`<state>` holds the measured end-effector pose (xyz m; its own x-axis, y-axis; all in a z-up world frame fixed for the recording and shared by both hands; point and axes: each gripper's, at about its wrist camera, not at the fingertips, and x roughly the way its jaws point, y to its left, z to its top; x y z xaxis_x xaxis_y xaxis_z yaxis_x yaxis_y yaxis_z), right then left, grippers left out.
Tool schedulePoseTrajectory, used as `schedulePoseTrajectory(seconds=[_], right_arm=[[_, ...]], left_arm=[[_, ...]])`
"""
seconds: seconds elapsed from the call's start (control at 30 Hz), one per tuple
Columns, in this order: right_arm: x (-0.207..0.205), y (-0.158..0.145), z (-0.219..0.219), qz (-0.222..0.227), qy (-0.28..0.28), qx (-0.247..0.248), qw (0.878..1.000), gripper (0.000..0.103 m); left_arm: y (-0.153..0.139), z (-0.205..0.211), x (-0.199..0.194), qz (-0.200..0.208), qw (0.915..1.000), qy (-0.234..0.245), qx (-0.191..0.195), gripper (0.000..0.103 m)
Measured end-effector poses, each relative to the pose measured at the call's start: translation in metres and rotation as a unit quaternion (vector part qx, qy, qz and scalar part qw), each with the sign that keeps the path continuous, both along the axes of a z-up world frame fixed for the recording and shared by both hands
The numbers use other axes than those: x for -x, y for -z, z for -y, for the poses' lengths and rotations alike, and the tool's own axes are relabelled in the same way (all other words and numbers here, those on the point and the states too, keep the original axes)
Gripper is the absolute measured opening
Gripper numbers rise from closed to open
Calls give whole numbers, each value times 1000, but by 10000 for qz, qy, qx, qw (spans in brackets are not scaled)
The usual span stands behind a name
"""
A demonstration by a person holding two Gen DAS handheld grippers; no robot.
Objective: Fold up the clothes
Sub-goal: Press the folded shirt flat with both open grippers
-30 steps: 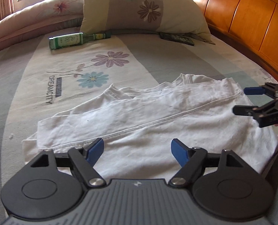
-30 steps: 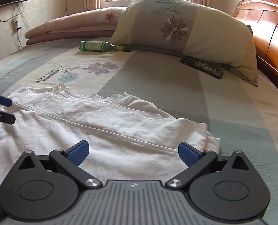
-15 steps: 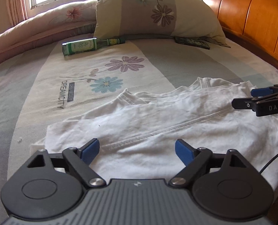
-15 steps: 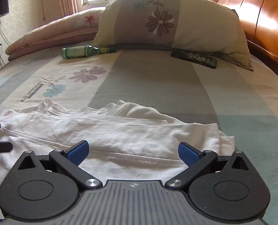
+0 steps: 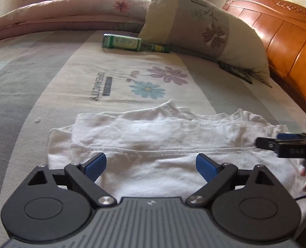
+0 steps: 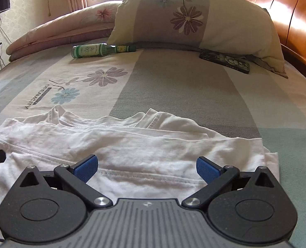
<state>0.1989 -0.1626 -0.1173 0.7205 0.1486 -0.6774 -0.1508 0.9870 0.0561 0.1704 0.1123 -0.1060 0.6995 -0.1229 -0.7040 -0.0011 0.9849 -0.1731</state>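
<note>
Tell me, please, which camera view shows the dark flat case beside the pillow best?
The right wrist view: the dark case lies in full view on the sheet beside the pillow, its printed face showing. The left wrist view catches only a thin, blurred edge of it under the pillow's corner.

One shirt point(image 6: 132, 150), one bottle point(image 6: 91, 51), one pillow point(image 6: 194, 18)

The garment point(image 6: 132, 150) is plain white. Under it the bedsheet point(image 6: 173, 86) runs in cream, grey and pale green stripes, printed with 1 purple and 1 blue flower. Beyond the garment lie a green bottle point(image 6: 91, 51) and a cream-and-taupe pillow point(image 6: 194, 20) with a purple flower. The headboard point(image 5: 287, 47) is glossy orange-brown wood. The gripper pads point(image 6: 84, 168) are blue.
</note>
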Motion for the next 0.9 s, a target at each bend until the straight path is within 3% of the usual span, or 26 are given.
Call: schedulePoseTrajectory(seconds=[0.1,0.3,0.47,0.57,0.77,0.9], right_arm=[[20,7,8,2,44,39,10000,103],[38,21,17,0,66,33,10000,103],[38,21,16,-51,66,52,10000,103],[44,23,18,89,15,17,10000,103],[48,26,21,258,-32,-22,9997,103],[48,27,20,298,-35,-26,9995,103]], left_arm=[[8,-6,1,-77,9999,-143,-44,93],[-6,-13,-14,-44,9993,-96,356,94],[4,-17,-51,-222,9989,-252,313,94],[5,-17,-63,-262,9994,-241,28,94],[3,-20,-78,-349,9970,74,684,95],[8,-16,-89,-385,9988,-47,284,94]])
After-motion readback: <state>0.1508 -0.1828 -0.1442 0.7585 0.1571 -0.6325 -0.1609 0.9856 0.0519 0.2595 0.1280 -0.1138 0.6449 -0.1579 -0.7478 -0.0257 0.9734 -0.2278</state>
